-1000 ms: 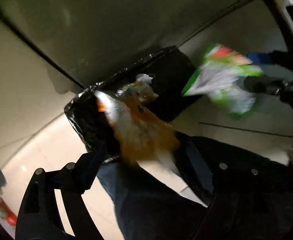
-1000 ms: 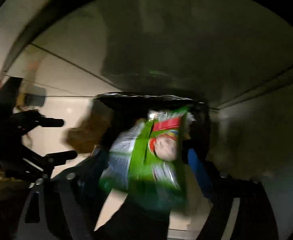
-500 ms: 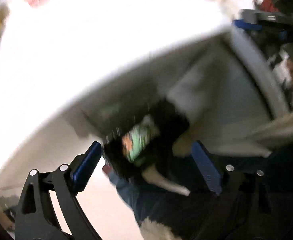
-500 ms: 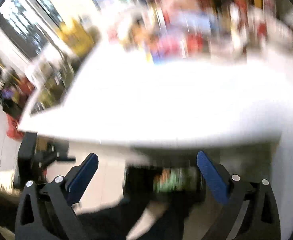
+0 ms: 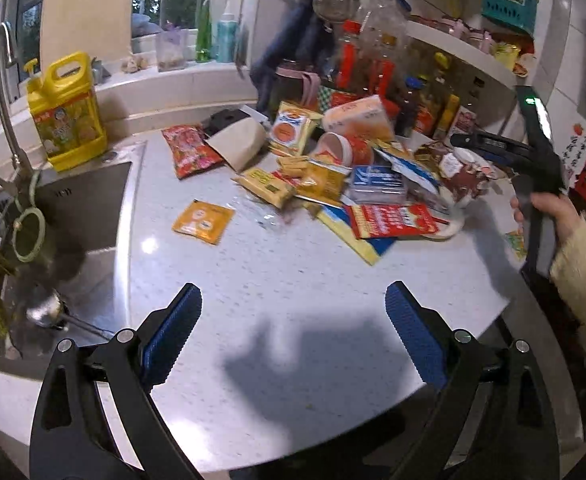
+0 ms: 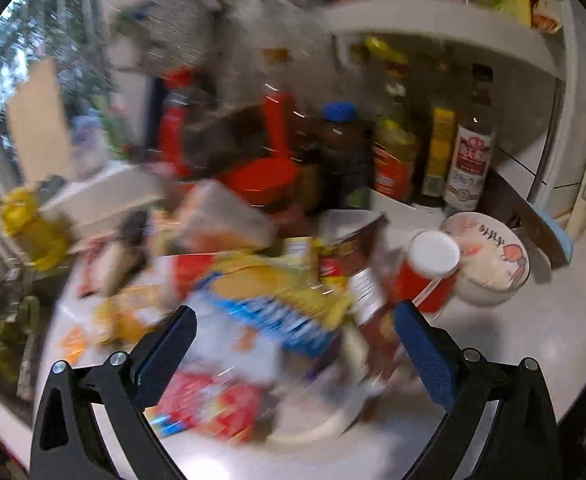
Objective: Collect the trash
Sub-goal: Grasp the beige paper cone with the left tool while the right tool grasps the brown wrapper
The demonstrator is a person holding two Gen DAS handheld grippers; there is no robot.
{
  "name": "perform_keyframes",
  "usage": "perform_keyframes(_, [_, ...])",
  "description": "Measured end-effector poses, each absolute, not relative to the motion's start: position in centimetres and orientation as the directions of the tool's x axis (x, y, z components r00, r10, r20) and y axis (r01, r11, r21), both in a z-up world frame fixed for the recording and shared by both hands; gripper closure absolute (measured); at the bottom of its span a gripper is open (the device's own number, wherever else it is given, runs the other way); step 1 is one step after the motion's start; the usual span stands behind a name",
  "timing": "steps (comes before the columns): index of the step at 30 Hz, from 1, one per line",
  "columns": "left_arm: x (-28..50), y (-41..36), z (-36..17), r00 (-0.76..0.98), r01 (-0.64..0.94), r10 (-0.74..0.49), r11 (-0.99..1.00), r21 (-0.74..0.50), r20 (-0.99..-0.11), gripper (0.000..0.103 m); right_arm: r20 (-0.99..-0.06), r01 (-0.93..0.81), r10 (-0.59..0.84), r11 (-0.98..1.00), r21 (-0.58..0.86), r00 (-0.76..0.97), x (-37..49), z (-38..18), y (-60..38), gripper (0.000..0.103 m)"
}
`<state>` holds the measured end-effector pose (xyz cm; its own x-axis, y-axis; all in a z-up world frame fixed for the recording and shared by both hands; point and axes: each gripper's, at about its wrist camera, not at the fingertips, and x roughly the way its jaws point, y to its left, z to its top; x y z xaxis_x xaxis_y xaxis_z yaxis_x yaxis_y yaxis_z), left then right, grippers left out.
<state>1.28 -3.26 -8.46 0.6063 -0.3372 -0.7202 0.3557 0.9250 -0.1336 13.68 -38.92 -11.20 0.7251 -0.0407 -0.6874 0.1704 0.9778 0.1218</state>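
Right wrist | wrapper pile (image 6: 261, 300) motion-blurred | labels unreadable

Both wrist views angled down onto shared littered countertop (image 5: 293, 280).

Bare white surface (image 5: 293, 280) open along the near edge, heap of wrappers (image 5: 333, 184) crowding its far middle, sink (image 5: 81, 208) dropping away left, bottles (image 6: 433, 152) walling the back, bowl (image 6: 489, 264) at right.
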Motion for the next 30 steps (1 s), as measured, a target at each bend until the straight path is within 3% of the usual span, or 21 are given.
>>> perform_keyframes(2, [1.8,-2.8,-9.1,0.606,0.353,-0.326,0.927,-0.122,-0.725,0.012,-0.746,0.207,-0.047,0.971,0.123,0.664,16.6,-13.4,-41.2,0.008])
perform_keyframes(5, [2.3,-2.3,-9.7,0.592,0.342,-0.303,0.934,-0.108,-0.746,0.012,-0.815,0.237,-0.034,0.963,0.128,0.578,18.9,-16.9,-42.7,0.027])
perform_keyframes(6, [2.6,-2.1,-10.0,0.586,0.339,-0.301,0.934,-0.11,-0.753,0.012,-0.829,0.248,-0.054,0.963,0.104,0.556,19.6,-17.7,-43.1,0.029])
perform_keyframes(10, [3.9,-2.0,-10.9,0.562,0.329,-0.286,0.938,-0.108,-0.776,0.012,-0.822,0.259,-0.099,0.964,0.062,0.562,20.1,-18.5,-43.7,0.058])
perform_keyframes(13, [5.3,-2.2,-11.1,0.563,0.333,-0.28,0.938,-0.096,-0.778,0.012,-0.816,0.263,-0.095,0.962,0.072,0.57,19.7,-17.8,-44.2,0.066])
perform_keyframes(22, [15.8,-3.4,-11.4,0.569,0.349,-0.325,0.927,-0.136,-0.755,0.012,-0.693,0.185,0.018,0.959,0.217,0.72,12.2,-11.0,-41.9,0.068])
perform_keyframes(24, [19.4,-4.6,-11.7,0.578,0.35,-0.292,0.932,-0.092,-0.762,0.012,-0.678,0.163,0.04,0.959,0.233,0.734,11.1,-10.2,-41.0,0.068])
perform_keyframes(30, [27.9,-10.4,-14.0,0.617,0.38,-0.097,0.906,0.188,-0.781,0.012,-0.646,0.121,0.113,0.944,0.306,0.755,8.1,-9.1,-38.4,0.068])
